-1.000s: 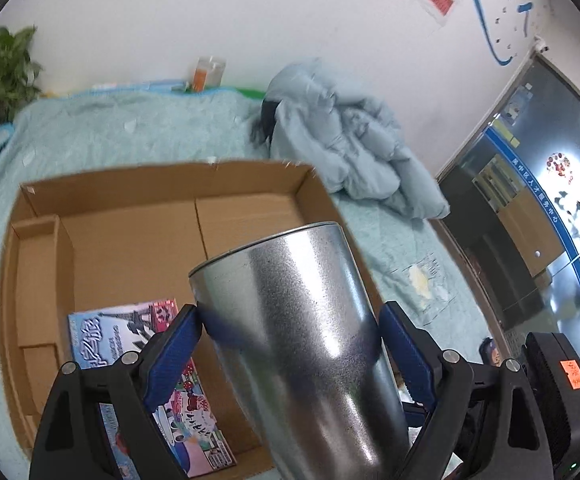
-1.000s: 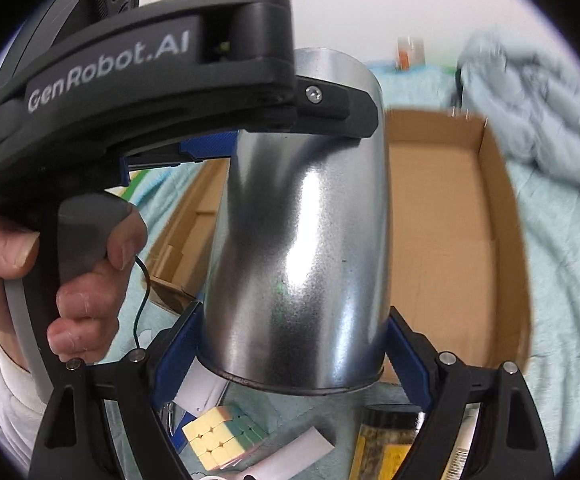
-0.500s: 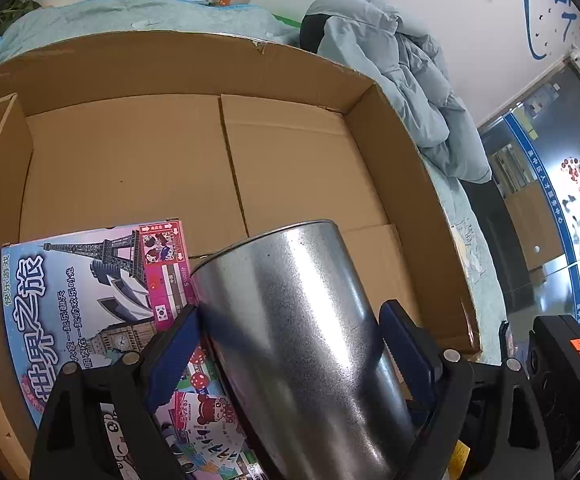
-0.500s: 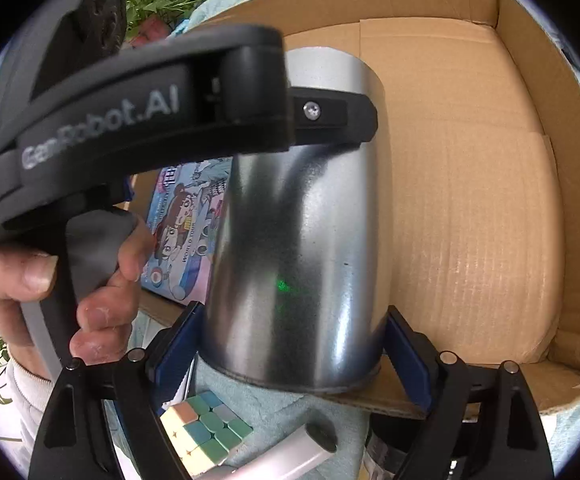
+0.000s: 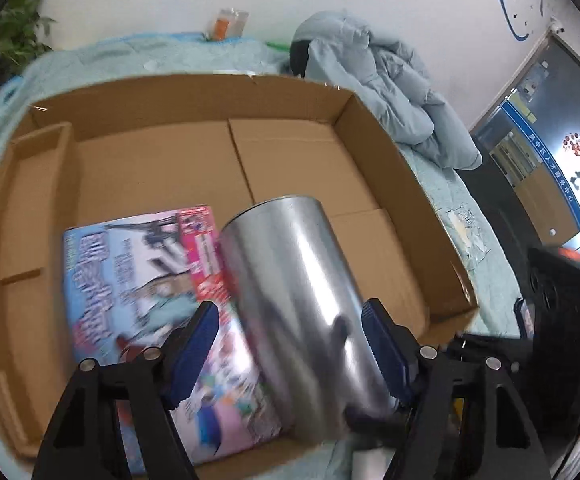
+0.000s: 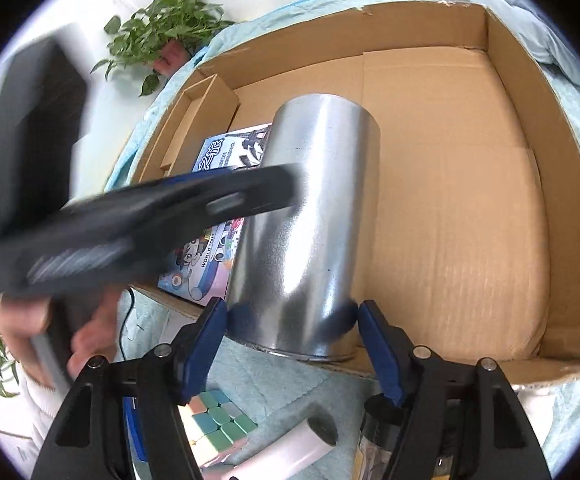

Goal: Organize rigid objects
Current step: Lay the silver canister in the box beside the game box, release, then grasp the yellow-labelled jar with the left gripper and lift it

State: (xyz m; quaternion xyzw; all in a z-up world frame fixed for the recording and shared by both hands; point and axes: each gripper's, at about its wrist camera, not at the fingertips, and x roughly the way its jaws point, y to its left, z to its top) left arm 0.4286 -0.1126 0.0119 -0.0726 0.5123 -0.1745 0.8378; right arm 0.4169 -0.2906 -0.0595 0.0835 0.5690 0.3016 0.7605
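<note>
A shiny metal can (image 5: 297,300) leans in the open cardboard box (image 5: 150,100), partly over a colourful puzzle box (image 5: 130,280). My left gripper (image 5: 290,306) straddles the can with its jaws closing. Its left pad stands clear of the metal, with the puzzle box showing in the gap. In the right wrist view the can (image 6: 309,220) has its base at the box's front rim. My right gripper (image 6: 291,304) flanks that base, jaws closing, pads close beside it with a thin gap. One of the left gripper's fingers (image 6: 250,196) crosses the can, blurred.
On the pale blue cover in front of the box (image 6: 549,140) lie a pastel puzzle cube (image 6: 218,420), a white tube (image 6: 290,452) and a dark jar (image 6: 377,440). A jacket (image 5: 389,92) is heaped behind the box. A plant (image 6: 162,32) stands at the back left.
Both grippers came down and lowered the can into the box. Both pairs of jaws now stand narrower, and the can looks smaller between them. The left gripper has drawn back from the can's top.
</note>
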